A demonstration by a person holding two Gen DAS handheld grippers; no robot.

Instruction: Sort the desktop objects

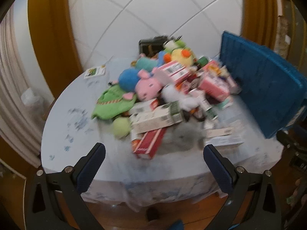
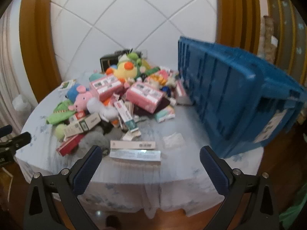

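A heap of plush toys and boxes lies on a round table with a pale blue cloth. It holds a pink pig plush, a green plush, a yellow duck plush, pink boxes, a red box and flat white boxes. A blue crate lies tipped on the right of the table; it also shows in the left wrist view. My left gripper is open and empty above the near edge. My right gripper is open and empty above the near edge.
A white tiled wall stands behind the table between two brown wooden posts. A small card lies at the table's far left. A dark box stands at the back. Wooden floor lies below the near edge.
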